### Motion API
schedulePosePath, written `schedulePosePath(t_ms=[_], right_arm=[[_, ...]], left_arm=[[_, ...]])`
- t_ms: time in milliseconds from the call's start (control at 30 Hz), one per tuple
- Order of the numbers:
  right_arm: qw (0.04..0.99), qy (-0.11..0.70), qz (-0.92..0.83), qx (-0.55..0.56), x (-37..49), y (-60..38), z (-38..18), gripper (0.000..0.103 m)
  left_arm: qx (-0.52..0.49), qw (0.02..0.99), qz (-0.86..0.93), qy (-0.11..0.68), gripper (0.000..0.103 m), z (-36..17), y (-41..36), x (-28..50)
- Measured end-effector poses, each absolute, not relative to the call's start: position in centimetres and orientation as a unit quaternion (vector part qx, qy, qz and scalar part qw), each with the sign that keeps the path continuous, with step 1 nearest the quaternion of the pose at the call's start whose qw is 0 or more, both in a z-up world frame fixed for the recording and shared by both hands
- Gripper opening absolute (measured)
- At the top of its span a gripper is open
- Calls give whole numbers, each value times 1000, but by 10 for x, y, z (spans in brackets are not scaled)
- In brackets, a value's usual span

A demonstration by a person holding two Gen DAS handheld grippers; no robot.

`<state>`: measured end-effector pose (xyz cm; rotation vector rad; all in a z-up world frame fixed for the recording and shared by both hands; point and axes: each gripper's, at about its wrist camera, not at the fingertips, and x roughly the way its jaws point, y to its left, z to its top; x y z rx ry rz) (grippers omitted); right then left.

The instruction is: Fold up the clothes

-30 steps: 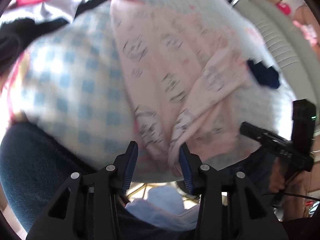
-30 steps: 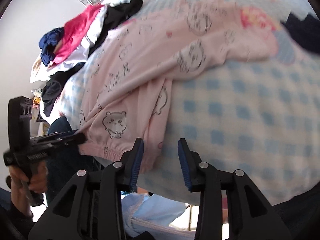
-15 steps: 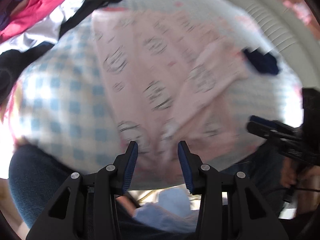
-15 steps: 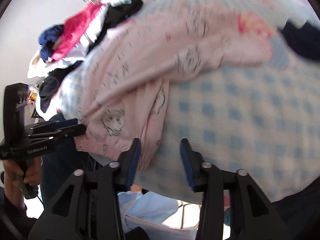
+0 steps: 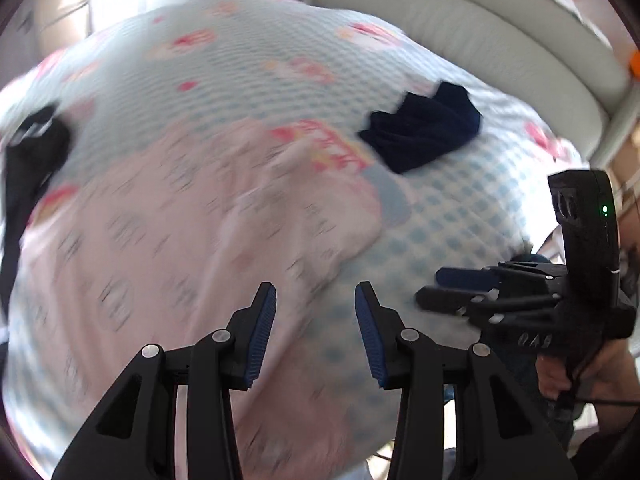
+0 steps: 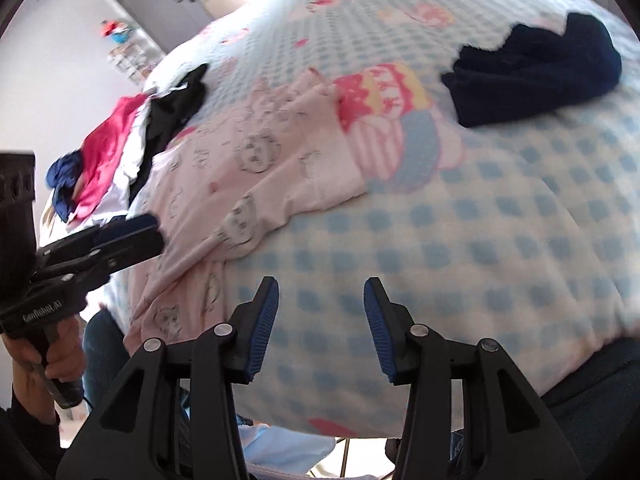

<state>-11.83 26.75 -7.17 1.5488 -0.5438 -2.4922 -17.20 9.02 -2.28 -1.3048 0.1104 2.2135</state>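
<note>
**A:** What is seen of the tongs?

**B:** The left tongs (image 5: 316, 312) are held apart, with nothing gripped; only the pink garment (image 5: 168, 240) and the blanket (image 5: 280, 52) are seen beyond the gap. The right tongs (image 6: 320, 308) are likewise parted and empty, and their jaws have just been opening. Checked blanket alone is seen between them.

**A:** Where is the clothing placed?

**B:** The pink garment, printed with small cartoon faces, is spread on the bed, on the blue-and-white checked blanket. In the right wrist view it (image 6: 256, 168) is seen left of centre, one part hanging over the near edge of the bed. A dark navy garment (image 6: 532, 76) is laid well apart from it, further up the bed, towards the right. A heap of unfolded clothes (image 6: 120, 152), red, black, white and blue, is piled at the far left edge.

**A:** Is each tool visible to the other?

**B:** Yes. The right tongs (image 5: 452, 292) are seen at the right border of the left wrist view, gripped by a hand (image 5: 580, 376). The left tongs (image 6: 140, 232) are seen at the left of the right wrist view, near the pink garment's edge; contact cannot be told. Much of the left wrist view is blurred.
</note>
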Motion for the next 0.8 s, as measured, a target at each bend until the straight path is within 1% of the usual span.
schedulePosePath(t_ms=[100, 167, 300, 333, 367, 433, 467, 567, 700, 800], right_arm=[[47, -199, -832, 516, -124, 284, -72, 45], [34, -205, -835, 510, -124, 295, -71, 46], [14, -201, -836, 511, -124, 313, -73, 47], [11, -200, -835, 513, -124, 316, -75, 47], [9, -198, -834, 514, -125, 319, -77, 47], [10, -200, -831, 520, -127, 323, -81, 47], [11, -196, -830, 523, -130, 323, -83, 47], [16, -188, -830, 524, -134, 315, -82, 47], [32, -179, -831, 526, -143, 300, -78, 47], [59, -176, -827, 530, -156, 281, -64, 47]], left_arm=[[-491, 296, 816, 67, 44, -35, 126, -187], [-498, 289, 813, 81, 44, -47, 145, -197], [-516, 278, 806, 78, 44, -71, 165, -215], [-522, 274, 804, 75, 38, -77, 167, -219], [-528, 269, 802, 72, 21, -83, 168, -221], [-531, 258, 805, 62, 9, -86, 163, -224], [-526, 257, 809, 45, 7, -81, 155, -224], [-498, 248, 831, -6, 6, -51, 120, -221], [-438, 211, 870, -79, 6, 6, 37, -213], [-414, 162, 887, -123, 6, 28, -37, -209]])
